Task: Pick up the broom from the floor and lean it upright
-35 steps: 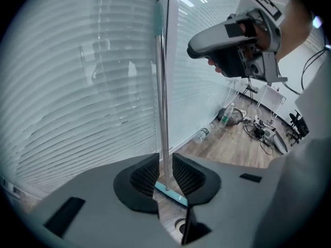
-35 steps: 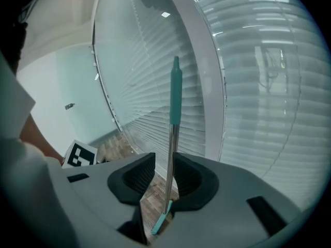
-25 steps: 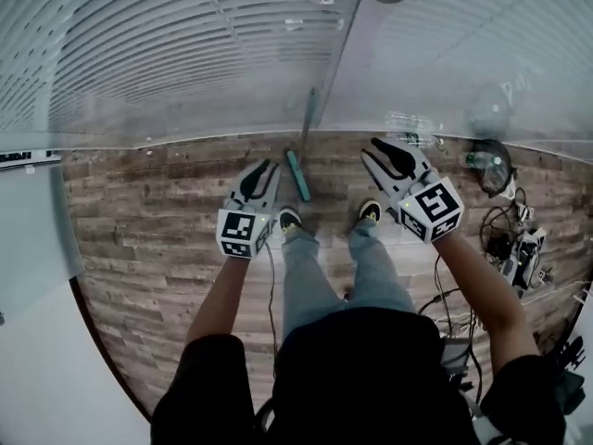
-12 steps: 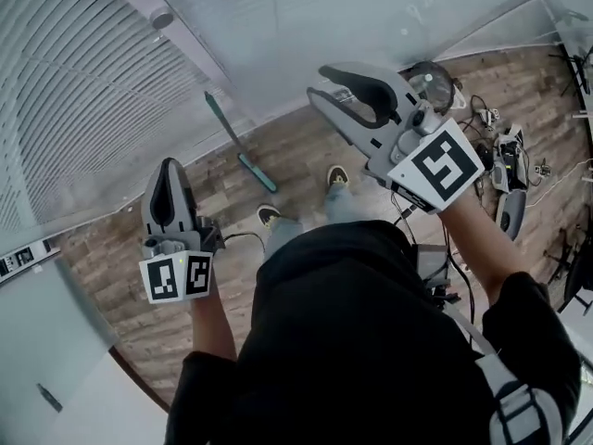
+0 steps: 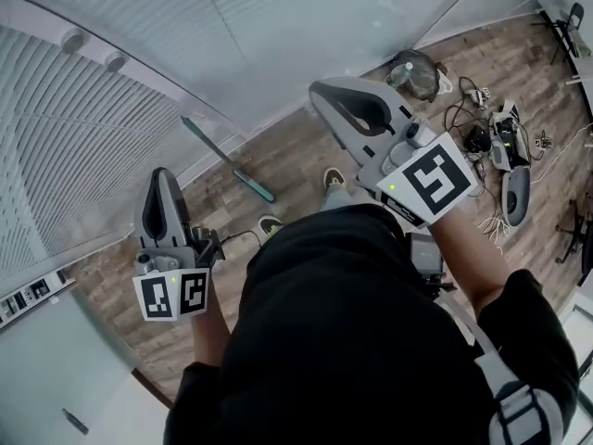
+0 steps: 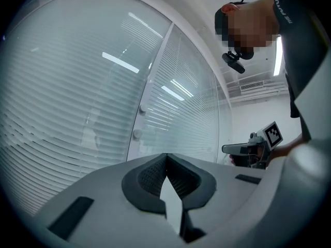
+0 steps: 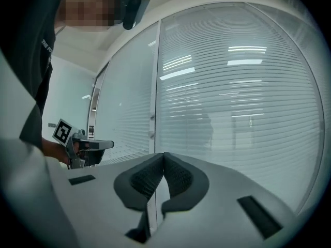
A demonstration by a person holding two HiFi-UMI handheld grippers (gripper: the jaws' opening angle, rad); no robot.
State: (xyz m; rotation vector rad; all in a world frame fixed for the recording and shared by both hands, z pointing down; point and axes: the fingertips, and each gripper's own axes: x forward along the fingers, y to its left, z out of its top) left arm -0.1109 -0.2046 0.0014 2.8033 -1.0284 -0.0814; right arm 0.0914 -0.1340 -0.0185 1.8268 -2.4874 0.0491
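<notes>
I judge the teal broom (image 5: 227, 158), leaning on the glass wall (image 5: 306, 35) at the floor's (image 5: 301, 156) edge, to be light and stiff, best gripped mid-handle. My left gripper (image 5: 162, 176) is clenched empty. The right gripper (image 5: 320, 93) has just clenched, also empty.

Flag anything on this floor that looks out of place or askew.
Nothing looks spilled or broken. The broom stands slanted against the glass wall, head on the wood floor, as intended. The one untidy spot is the loose cables and gear strewn on the floor at the right.
</notes>
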